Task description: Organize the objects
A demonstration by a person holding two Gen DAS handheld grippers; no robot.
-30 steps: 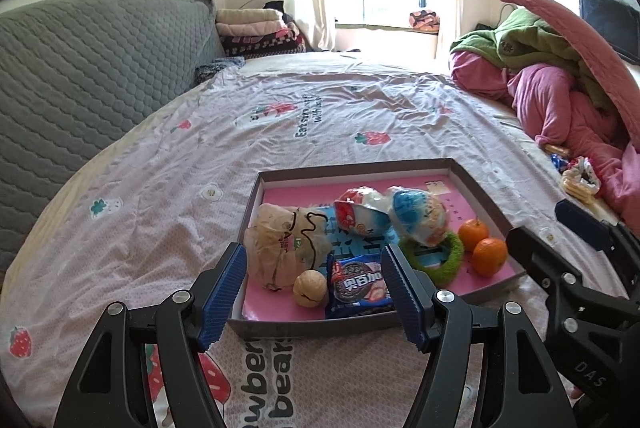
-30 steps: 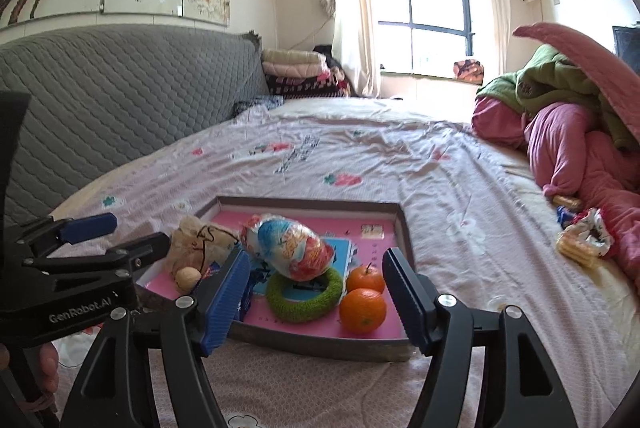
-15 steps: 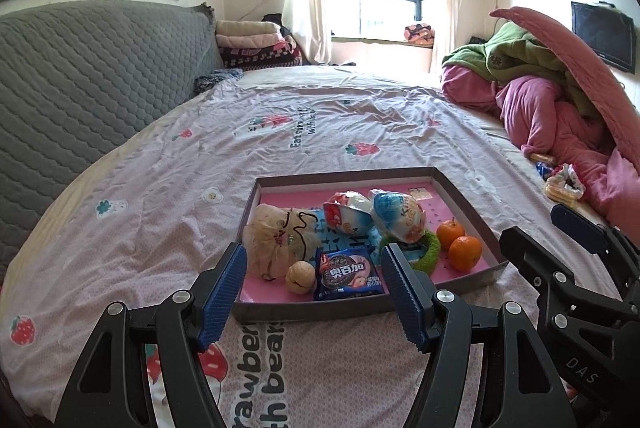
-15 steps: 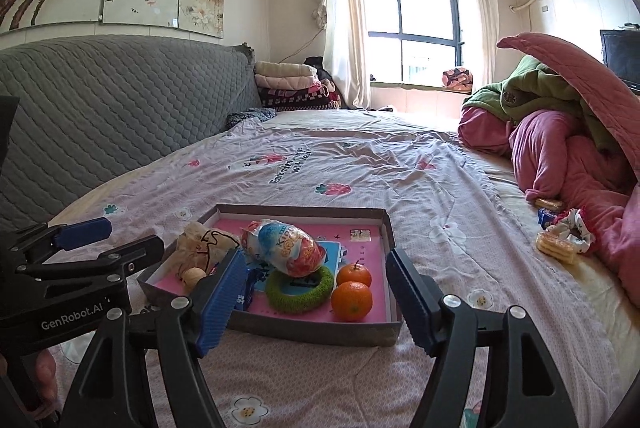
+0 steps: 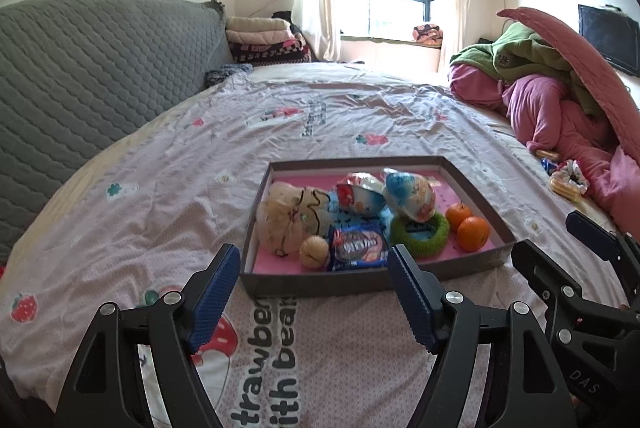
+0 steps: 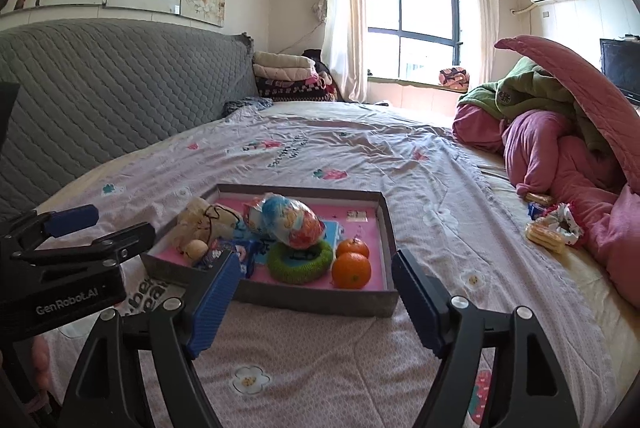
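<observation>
A shallow grey tray (image 5: 476,188) with a pink floor lies on the bed; it also shows in the right wrist view (image 6: 387,228). It holds a beige pouch (image 5: 286,218), a walnut (image 5: 314,251), a blue biscuit pack (image 5: 358,246), a green ring (image 5: 420,234), snack bags (image 5: 408,194) and two oranges (image 5: 472,233). My left gripper (image 5: 314,296) is open and empty, just short of the tray's near edge. My right gripper (image 6: 316,302) is open and empty, also in front of the tray.
The bedsheet (image 5: 200,196) is pale pink with strawberry prints. A grey headboard (image 5: 80,76) runs along the left. Pink and green quilts (image 5: 560,100) pile up on the right, with loose snack packs (image 6: 550,228) beside them.
Both grippers have drawn back from the tray and risen; the tray looks smaller and farther. Both stay open. Nothing in the tray has moved.
</observation>
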